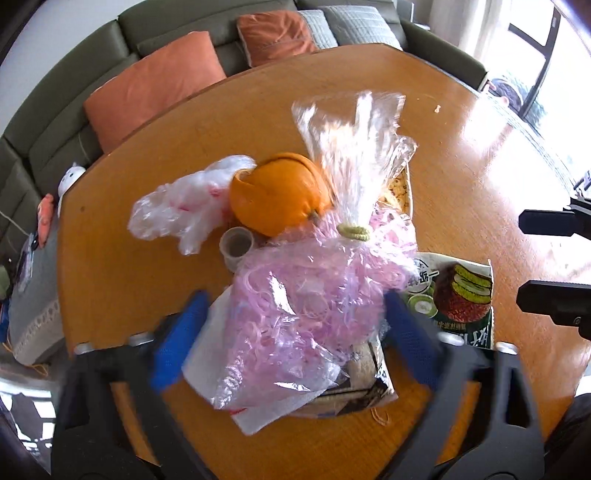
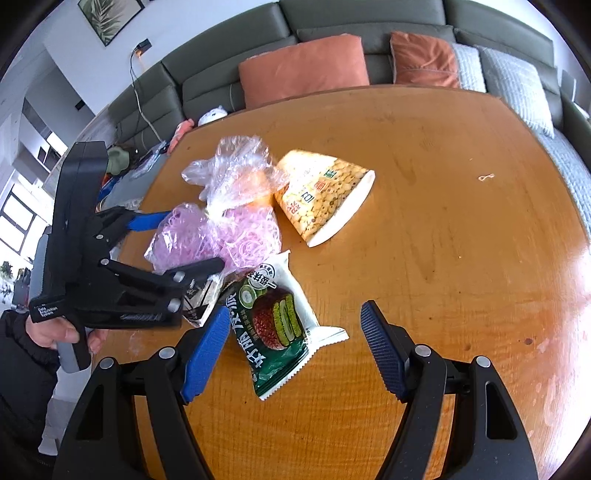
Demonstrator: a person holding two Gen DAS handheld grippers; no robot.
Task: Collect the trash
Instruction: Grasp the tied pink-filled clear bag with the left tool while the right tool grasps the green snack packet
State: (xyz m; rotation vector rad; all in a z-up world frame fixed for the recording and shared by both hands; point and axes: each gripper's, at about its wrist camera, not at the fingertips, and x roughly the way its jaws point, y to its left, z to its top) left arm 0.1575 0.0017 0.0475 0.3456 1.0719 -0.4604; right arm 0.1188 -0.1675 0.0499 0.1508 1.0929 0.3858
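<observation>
With both tools angled down over the wooden bench [image 1: 122, 280] [image 2: 461, 229], the trash lies in one loose cluster near its middle.

Left gripper [image 1: 295, 299] [image 2: 195, 240]: the blue fingers [image 1: 177, 336] stand about half apart, one on each side of a clear bag of pink bands [image 1: 314, 306] [image 2: 229, 236]. The bag sits between the pads. The pads are motion-blurred, so it cannot be told whether they press on the bag or only flank it. A yellow-green tie [image 1: 354, 232] closes the bag's neck, and the loose clear top stands up above it. In the right wrist view, a hand [image 2: 70, 334] in a dark sleeve grips this tool's handle.

Right gripper [image 2: 293, 310] [image 1: 521, 260]: the fingers are wide apart with nothing held. It hangs over the near end of a green snack wrapper [image 2: 277, 325] [image 1: 458, 295], which lies flat on the bench just beside the pink bag.

Remaining items:
- Orange peel [image 1: 277, 192], just behind the bag.
- Crumpled clear plastic [image 1: 177, 206], touching the peel on the left of the left wrist view.
- Small clear cup [image 1: 236, 247], upright, in front of the peel.
- White napkin [image 1: 207, 354], partly under the bag.
- Printed paper tub [image 2: 325, 195], lying on its side beyond the bag.

A green sofa [image 2: 332, 18] with orange cushions [image 2: 303, 70] runs behind the bench.
</observation>
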